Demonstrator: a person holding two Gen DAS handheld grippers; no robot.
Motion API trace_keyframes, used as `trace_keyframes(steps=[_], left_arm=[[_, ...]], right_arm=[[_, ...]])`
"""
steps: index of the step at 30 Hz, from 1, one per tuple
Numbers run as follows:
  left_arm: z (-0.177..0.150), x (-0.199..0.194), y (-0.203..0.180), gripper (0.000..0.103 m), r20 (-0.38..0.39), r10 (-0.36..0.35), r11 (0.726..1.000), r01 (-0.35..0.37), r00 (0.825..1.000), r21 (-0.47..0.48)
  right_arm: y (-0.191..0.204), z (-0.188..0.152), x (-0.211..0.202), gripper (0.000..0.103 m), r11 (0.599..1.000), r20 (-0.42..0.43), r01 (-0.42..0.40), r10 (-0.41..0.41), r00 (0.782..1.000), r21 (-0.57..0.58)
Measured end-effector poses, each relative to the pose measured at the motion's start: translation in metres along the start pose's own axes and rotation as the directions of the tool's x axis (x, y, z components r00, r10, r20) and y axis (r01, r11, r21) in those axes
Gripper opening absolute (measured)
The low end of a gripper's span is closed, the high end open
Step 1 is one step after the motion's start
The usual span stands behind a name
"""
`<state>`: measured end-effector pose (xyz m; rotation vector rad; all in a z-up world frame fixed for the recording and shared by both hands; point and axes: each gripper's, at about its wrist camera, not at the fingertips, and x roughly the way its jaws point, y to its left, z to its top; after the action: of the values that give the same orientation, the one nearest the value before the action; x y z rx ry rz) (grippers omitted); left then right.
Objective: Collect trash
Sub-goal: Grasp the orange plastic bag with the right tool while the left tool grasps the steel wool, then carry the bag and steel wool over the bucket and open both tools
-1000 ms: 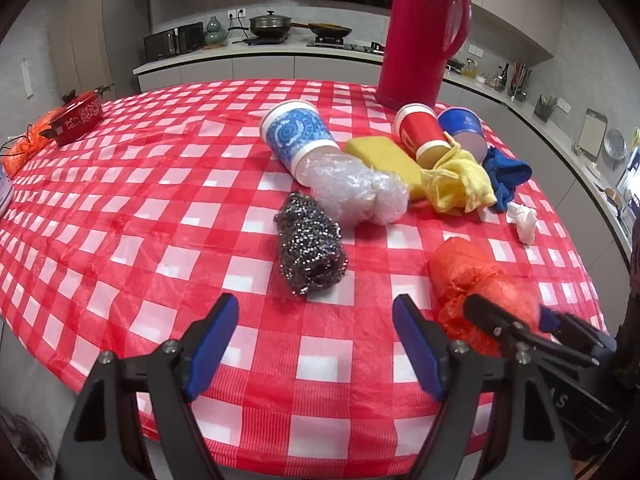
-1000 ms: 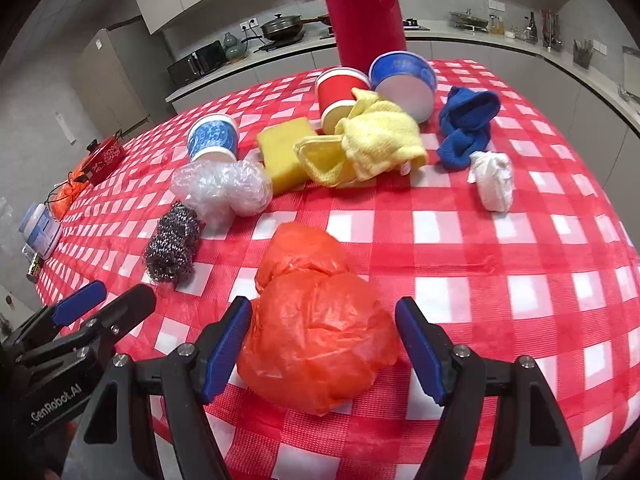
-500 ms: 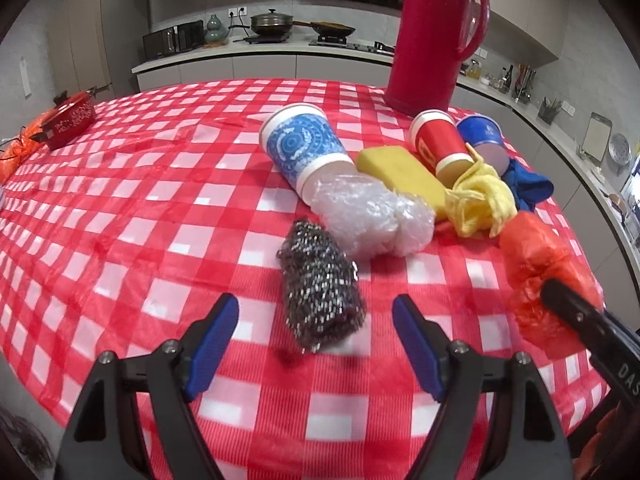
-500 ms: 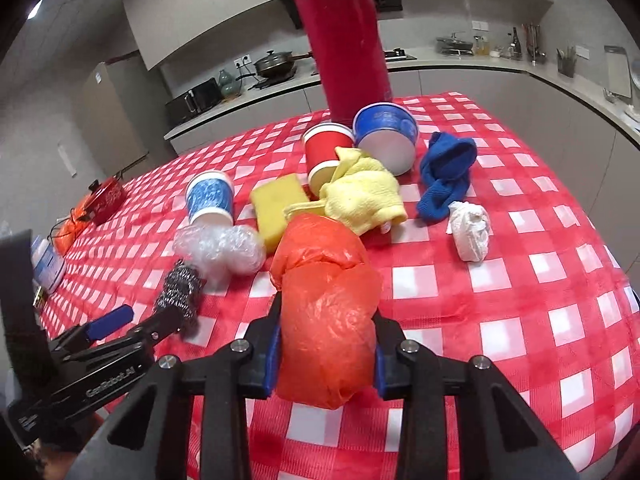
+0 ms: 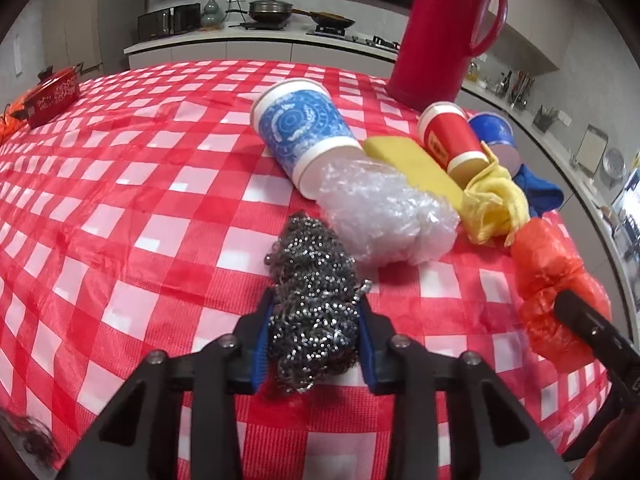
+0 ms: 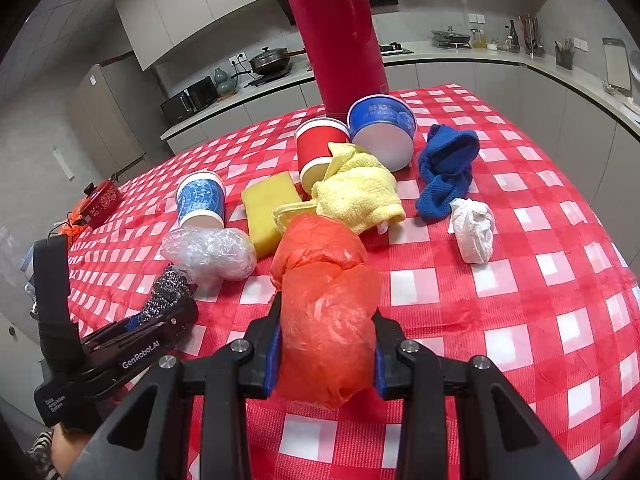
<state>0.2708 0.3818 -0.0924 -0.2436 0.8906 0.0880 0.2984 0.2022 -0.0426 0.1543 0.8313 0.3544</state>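
Home kitchen, stove with pan (image 5: 271,9), microwave (image 5: 168,22), cabinets, red checked tablecloth (image 5: 120,184)

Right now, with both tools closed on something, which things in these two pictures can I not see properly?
- Trash bin: in neither view, so where the trash goes is unknown.
- Steel scourer: its lower part is covered by the left tool in the left view.
- Orange bag: its underside is covered by the right tool in the right view.
- Red flask: top cut off by the picture edge in both views.
- Print on the red cup: too small to read.
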Motion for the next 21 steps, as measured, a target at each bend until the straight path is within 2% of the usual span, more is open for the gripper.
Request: trace_keyframes(steps=[10, 21], left_arm=[[-0.007, -0.041, -0.017, 0.036, 0.048, -0.022, 0.999, 0.023, 0.999, -0.027], [-0.013, -0.066, -0.095, 0.036, 0.068, -0.096, 0.994, 0.092, 0.993, 0.062]], right_arm=[[-0.007, 0.004, -0.018, 0.037, 1.000, 0.025, -0.022, 0.022, 0.999, -0.014], [-0.052, 0.004, -0.061, 0.037, 1.000, 0.073, -0.014, 0.013, 0.997, 0.010]])
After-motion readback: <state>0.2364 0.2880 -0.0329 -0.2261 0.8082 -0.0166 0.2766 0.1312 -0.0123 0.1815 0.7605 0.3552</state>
